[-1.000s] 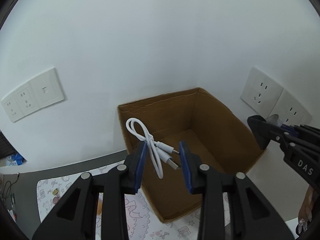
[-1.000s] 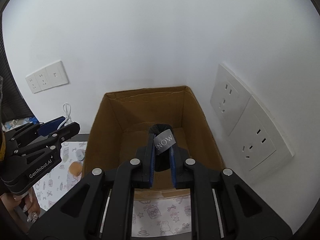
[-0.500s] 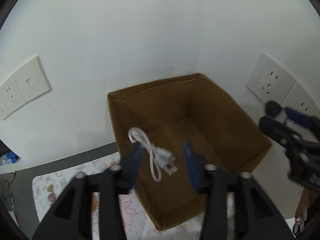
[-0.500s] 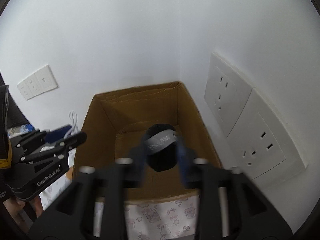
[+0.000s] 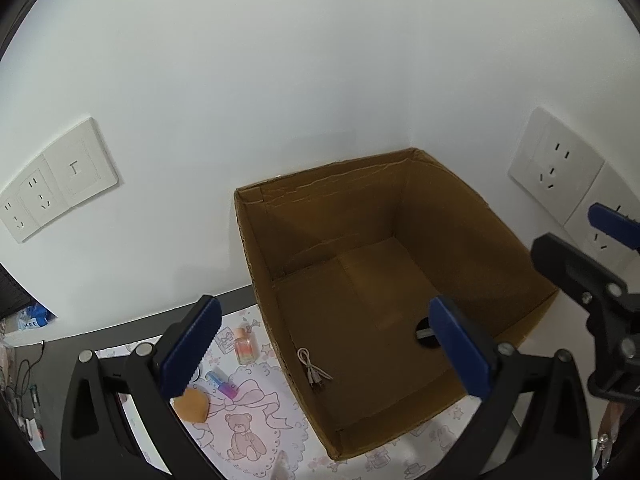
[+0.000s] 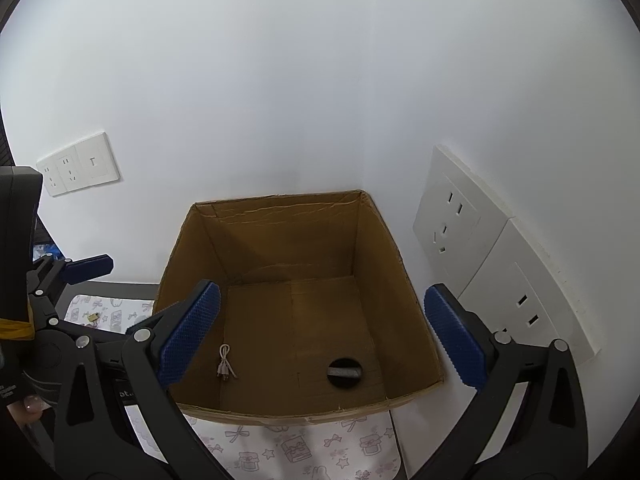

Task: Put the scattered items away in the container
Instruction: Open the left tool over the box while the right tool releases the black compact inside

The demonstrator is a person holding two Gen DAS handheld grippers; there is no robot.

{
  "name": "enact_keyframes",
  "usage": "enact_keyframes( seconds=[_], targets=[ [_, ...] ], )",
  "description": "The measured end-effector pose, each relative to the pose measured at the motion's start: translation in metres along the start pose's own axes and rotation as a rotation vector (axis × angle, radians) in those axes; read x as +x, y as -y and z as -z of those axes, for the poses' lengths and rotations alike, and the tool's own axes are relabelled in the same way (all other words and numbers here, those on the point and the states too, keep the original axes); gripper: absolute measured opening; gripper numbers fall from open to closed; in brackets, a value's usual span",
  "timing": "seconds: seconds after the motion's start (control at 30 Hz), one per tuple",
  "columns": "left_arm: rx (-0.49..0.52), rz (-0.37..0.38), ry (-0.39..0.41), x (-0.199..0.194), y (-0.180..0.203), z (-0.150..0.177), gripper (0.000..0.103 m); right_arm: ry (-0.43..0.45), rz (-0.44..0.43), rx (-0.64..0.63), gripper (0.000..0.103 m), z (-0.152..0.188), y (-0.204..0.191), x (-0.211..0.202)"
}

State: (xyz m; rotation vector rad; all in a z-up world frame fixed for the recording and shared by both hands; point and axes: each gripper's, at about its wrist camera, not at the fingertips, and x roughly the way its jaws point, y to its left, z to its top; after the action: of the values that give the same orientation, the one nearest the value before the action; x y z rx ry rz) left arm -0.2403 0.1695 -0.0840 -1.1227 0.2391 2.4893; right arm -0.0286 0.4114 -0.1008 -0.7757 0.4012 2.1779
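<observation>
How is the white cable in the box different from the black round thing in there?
The white cable is thin, stringy and bundled in a loop; the black round thing is chunky with a grey band. The cable lies near the box's left wall, the black thing nearer the right. Both rest on the cardboard box floor, touching no gripper.

We see the right gripper (image 6: 320, 336) spread wide, its 2 blue textured pads (image 6: 188, 336) held above the near corners of an open cardboard box (image 6: 384, 240). The box stands in the corner of 2 white walls, on a patterned mat (image 6: 296, 452). On the box floor a coiled white cable (image 6: 225, 367) lies near the left wall, and a black round item with a grey band (image 6: 345, 371) lies near the right wall, the 2 well apart. At the left edge the left gripper (image 6: 86, 268) shows, 1 blue pad visible. Socket plates (image 6: 480, 264) sit on the right wall, another plate (image 6: 78, 168) on the back wall.
</observation>
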Motion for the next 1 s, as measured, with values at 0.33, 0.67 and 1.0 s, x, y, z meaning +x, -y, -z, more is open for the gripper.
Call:
enact_keyframes(
  seconds=[0.33,0.67,1.0],
  targets=[
    [0.006,-0.006,-0.002,-0.001,-0.001,-0.001,0.103,-0.005,-0.007,0.006,0.103,0.001,0.003,0.000],
    [-0.002,-0.015,0.011,-0.009,-0.006,0.001,0.103,-0.006,-0.004,0.009,0.103,0.002,0.000,-0.002],
    [-0.049,-0.045,0.024,-0.030,-0.033,0.015,0.103,0.002,-0.031,-0.013,0.103,0.002,-0.022,-0.004]
  ],
)
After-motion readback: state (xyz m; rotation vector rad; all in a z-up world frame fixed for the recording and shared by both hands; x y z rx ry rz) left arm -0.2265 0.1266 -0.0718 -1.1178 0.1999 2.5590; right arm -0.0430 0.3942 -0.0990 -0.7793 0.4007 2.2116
